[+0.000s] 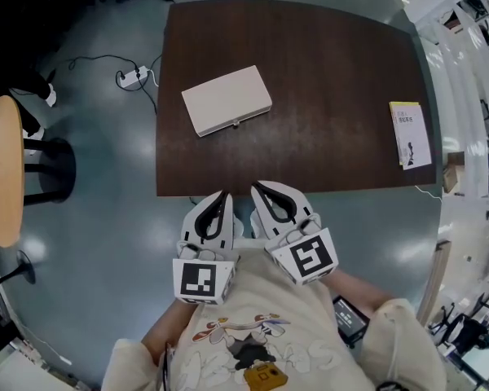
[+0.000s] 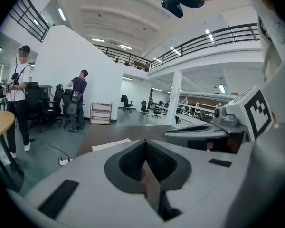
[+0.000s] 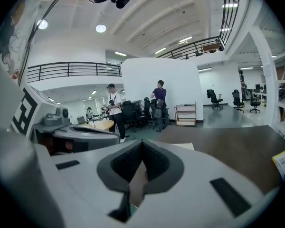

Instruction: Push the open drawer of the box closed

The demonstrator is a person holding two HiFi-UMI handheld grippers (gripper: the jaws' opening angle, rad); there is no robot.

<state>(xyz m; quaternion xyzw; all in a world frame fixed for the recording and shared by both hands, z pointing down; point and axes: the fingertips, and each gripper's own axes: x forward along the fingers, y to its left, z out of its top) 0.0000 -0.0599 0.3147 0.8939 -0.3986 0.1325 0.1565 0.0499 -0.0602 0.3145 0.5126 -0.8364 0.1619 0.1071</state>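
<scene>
A flat beige box (image 1: 226, 99) lies on the dark brown table (image 1: 326, 96), left of centre. Its near side carries a small knob (image 1: 235, 124), and the drawer front looks flush with the box. Both grippers hang close to my chest, short of the table's near edge and well apart from the box. My left gripper (image 1: 222, 194) is shut with nothing between its jaws. My right gripper (image 1: 261, 187) stands beside it, shut and empty as well. In the left gripper view the box (image 2: 111, 145) shows just past the closed tips of the left gripper (image 2: 145, 141). The right gripper (image 3: 142, 141) points at the box (image 3: 183, 146) too.
A yellow-and-white booklet (image 1: 410, 133) lies at the table's right edge. A round wooden table (image 1: 2, 169) stands on the floor at the left, and a power strip (image 1: 134, 76) with a cable lies near the table's far left corner. People stand far off among office chairs.
</scene>
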